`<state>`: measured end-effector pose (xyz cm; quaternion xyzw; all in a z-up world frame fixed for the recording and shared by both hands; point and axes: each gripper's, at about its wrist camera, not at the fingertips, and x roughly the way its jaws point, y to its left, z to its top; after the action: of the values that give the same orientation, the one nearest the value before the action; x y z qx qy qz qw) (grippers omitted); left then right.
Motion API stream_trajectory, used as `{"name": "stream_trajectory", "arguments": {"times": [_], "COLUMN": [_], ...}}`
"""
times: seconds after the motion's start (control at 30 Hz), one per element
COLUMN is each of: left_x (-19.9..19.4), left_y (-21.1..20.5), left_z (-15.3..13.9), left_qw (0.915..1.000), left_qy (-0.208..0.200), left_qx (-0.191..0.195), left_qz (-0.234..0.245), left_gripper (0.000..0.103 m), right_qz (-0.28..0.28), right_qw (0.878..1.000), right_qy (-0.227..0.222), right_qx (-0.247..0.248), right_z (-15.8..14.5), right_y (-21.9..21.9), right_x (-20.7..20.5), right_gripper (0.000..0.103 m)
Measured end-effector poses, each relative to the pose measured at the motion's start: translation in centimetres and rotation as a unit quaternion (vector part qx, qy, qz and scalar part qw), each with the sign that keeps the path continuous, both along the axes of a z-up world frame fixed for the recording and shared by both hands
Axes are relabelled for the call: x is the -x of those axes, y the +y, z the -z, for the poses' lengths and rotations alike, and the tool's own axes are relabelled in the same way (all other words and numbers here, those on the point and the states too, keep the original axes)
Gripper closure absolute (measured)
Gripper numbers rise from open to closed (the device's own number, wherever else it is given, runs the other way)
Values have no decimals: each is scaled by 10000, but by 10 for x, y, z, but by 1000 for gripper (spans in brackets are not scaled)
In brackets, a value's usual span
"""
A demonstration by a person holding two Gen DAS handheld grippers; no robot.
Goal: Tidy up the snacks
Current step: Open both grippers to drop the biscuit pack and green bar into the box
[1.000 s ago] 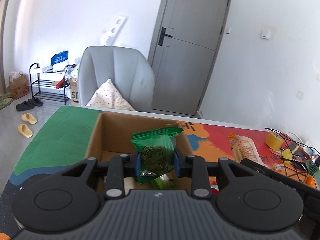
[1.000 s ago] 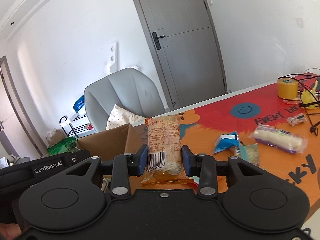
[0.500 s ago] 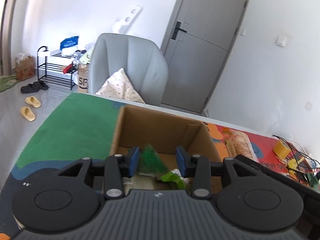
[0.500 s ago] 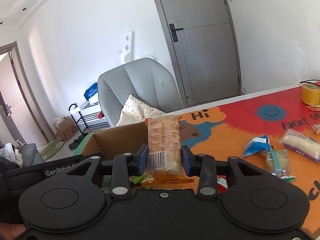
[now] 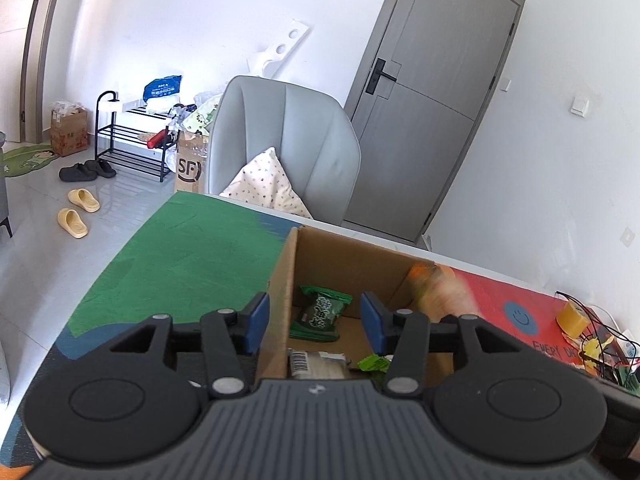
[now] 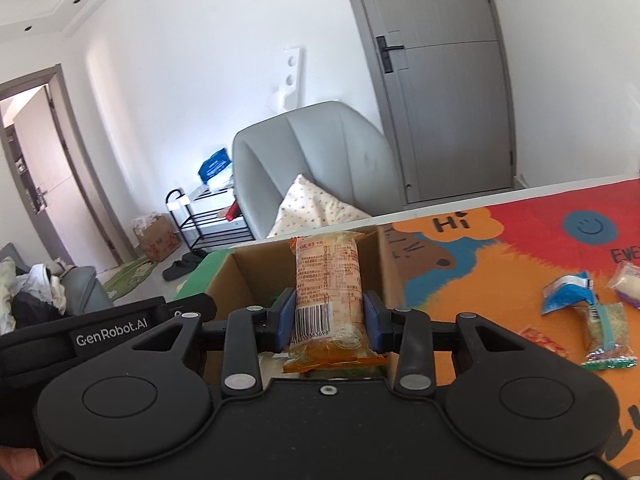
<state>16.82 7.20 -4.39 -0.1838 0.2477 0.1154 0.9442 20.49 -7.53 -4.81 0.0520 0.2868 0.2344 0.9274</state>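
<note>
Right gripper clamps orange snack pack above cardboard box | left gripper opening, empty, straddling box wall | risk: grippers collide, pack lands outside

Green snack packet; brown cardboard box; orange-printed wrapper; grey chair; dotted white cushion.

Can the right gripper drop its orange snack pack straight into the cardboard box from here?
Probably yes. The right gripper holds the orange snack pack right at the cardboard box, whose top is open. The left gripper, jaws opening and empty, hovers alongside and might crowd it.
</note>
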Motion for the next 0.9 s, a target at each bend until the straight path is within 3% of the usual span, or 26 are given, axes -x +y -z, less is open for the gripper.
{"name": "stream_trajectory", "arguments": {"times": [0.07, 0.5, 0.9], "left_x": [2, 5, 7], "left_y": [1, -16, -55], "left_z": [-1, -4, -1], "left_qw": [10000, 9998, 9988], "left_qy": [-14, 17, 182], "left_qx": [-23, -156, -446], "left_qz": [-41, -99, 96], "left_gripper": [43, 19, 10], "right_qz": [3, 395, 700], "right_qw": [10000, 9991, 9974], "right_qy": [44, 142, 189], "right_qx": [79, 31, 30], "right_z": [1, -2, -1], "right_y": [4, -31, -75], "right_x": [0, 11, 28], "right_gripper": [56, 56, 47]}}
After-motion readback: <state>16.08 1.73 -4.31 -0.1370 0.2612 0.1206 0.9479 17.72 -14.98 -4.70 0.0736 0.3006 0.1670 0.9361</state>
